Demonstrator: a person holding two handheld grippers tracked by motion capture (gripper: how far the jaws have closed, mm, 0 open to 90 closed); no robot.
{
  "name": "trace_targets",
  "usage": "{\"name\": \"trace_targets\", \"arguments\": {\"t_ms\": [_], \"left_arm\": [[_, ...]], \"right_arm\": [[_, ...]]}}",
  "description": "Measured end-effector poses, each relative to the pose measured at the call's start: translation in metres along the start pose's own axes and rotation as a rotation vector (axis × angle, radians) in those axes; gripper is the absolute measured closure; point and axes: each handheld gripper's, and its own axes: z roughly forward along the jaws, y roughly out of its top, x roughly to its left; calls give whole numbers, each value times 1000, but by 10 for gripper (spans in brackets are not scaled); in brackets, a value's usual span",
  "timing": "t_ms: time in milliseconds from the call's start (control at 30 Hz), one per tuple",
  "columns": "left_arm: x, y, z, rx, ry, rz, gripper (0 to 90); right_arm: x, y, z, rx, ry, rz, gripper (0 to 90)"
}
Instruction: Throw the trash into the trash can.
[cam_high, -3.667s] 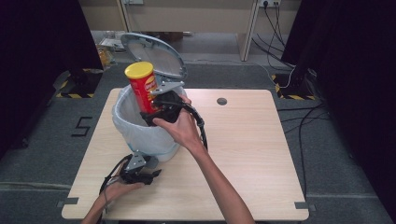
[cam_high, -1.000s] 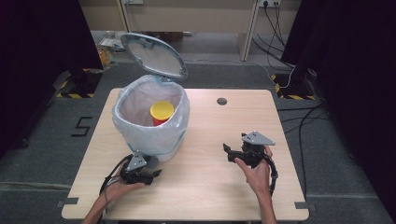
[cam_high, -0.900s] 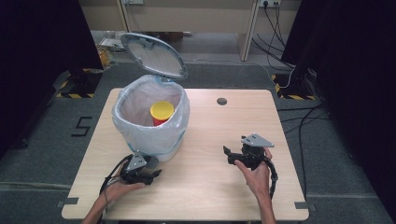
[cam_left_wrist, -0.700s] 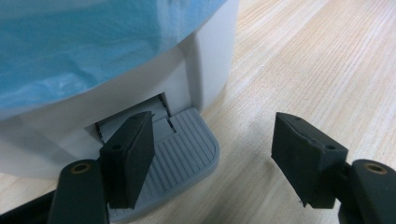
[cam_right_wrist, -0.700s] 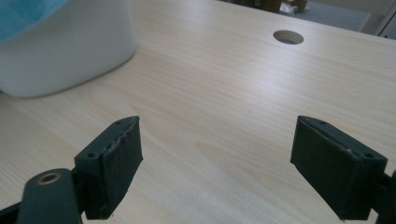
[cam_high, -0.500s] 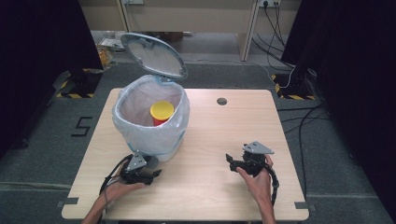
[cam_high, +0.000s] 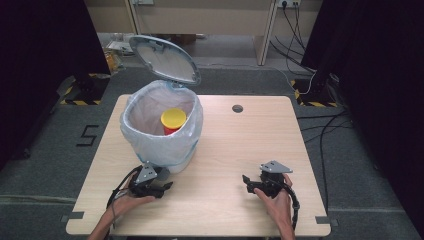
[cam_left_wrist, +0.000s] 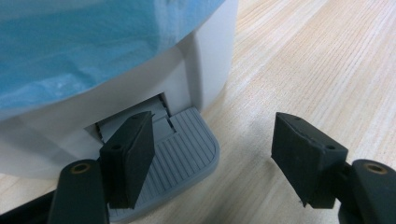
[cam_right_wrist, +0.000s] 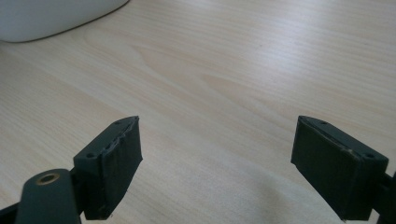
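The can (cam_high: 173, 120) stands upright in my lined bin (cam_high: 150, 145), lid (cam_high: 165, 59) up, at the table's (cam_high: 250, 145) left. My left hand-held gripper (cam_high: 161, 187) presses the pedal (cam_left_wrist: 182, 154) with one jaw, open and empty. My right hand-held gripper (cam_high: 250, 183) rests near right, open, empty.

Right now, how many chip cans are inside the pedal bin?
1. A red chip can with a yellow lid stands upright inside the lined pedal bin, toward its far side. The liner's depth hides the bottom, so something lower down could be out of sight.
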Motion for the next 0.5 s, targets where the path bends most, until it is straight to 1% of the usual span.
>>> {"name": "trace_targets", "arguments": {"t_ms": [133, 233, 267, 400, 500], "left_arm": [[0, 0, 0, 2, -4, -3, 297], [1, 0, 0, 2, -5, -3, 296], [1, 0, 0, 2, -5, -3, 296], [1, 0, 0, -1, -4, -4, 297], [1, 0, 0, -1, -3, -5, 296]], "right_arm": [[2, -3, 3, 18, 7, 2, 161], [2, -4, 5, 27, 9, -9, 161], [3, -5, 5, 36, 11, -2, 160], [4, -8, 8, 60, 11, -4, 160], [5, -10, 11, 88, 7, -14, 159]]}}
